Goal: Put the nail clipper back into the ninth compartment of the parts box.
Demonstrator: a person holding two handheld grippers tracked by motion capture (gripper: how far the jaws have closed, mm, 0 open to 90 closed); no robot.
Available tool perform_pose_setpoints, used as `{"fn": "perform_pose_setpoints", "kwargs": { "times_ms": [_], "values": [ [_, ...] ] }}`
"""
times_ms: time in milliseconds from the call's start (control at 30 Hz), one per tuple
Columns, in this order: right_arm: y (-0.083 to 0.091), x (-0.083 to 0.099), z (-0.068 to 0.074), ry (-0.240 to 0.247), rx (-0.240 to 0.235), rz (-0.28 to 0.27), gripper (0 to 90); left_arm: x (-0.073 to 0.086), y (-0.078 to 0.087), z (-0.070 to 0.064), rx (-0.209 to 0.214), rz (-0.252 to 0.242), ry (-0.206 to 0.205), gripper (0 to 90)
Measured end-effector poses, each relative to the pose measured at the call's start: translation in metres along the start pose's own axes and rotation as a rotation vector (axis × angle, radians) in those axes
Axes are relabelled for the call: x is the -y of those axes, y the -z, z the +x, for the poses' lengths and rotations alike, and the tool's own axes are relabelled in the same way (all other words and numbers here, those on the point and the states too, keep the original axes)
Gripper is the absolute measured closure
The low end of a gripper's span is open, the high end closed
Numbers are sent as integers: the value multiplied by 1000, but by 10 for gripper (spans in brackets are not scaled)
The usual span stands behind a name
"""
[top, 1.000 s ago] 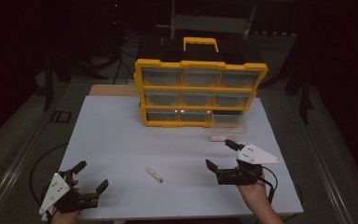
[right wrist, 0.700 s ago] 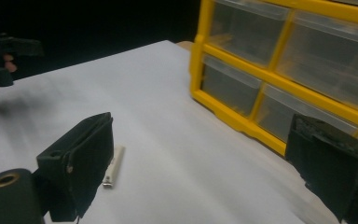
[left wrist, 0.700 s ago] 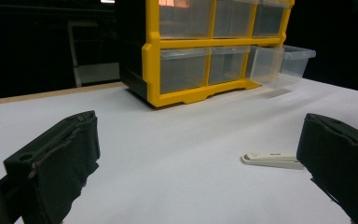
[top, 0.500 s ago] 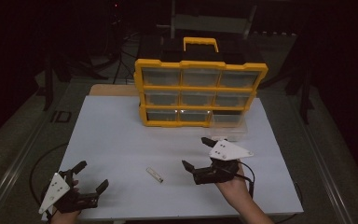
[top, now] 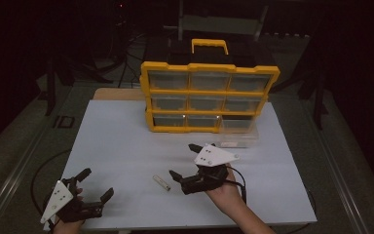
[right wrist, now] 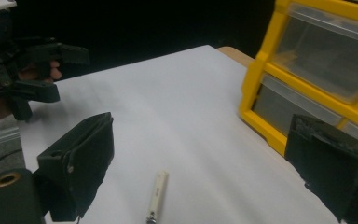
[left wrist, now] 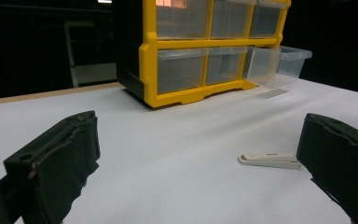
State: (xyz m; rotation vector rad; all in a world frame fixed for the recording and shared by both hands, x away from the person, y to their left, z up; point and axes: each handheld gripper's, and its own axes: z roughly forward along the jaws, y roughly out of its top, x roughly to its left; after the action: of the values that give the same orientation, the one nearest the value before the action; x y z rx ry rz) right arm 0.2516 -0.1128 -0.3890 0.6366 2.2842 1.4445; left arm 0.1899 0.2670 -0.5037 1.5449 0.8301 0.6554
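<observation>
We're seeing small cream stick (top: 162,183) lying flat on white table (top: 117,146), near front edge, between our two grippers. Slim, pale, one darker metal-looking tip. Bare table all around it. We're holding right gripper (top: 184,162) just beside it, jaws spread wide, stick lying ahead between them in right gripper view (right wrist: 155,195). Left gripper (top: 98,184) sitting at front-left corner, well apart, also spread. Yellow drawer cabinet (top: 209,96) standing at far edge, clear drawer (top: 238,132) pulled out.

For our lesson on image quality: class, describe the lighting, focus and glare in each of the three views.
High view: white table top lit, surroundings nearly black, picture soft. Left gripper view: jaws blurred, yellow drawer cabinet sharper, orange glare on a top drawer. Right gripper view: dim, jaws and the small white stick soft.
</observation>
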Motion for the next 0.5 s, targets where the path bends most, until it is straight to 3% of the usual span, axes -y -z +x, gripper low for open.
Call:
{"fn": "perform_pose_setpoints", "kwargs": {
  "times_ms": [500],
  "values": [
    [-41, -1, 25, 24, -64, 49, 94, 0, 0, 0, 4, -1, -1, 3]
  ]
}}
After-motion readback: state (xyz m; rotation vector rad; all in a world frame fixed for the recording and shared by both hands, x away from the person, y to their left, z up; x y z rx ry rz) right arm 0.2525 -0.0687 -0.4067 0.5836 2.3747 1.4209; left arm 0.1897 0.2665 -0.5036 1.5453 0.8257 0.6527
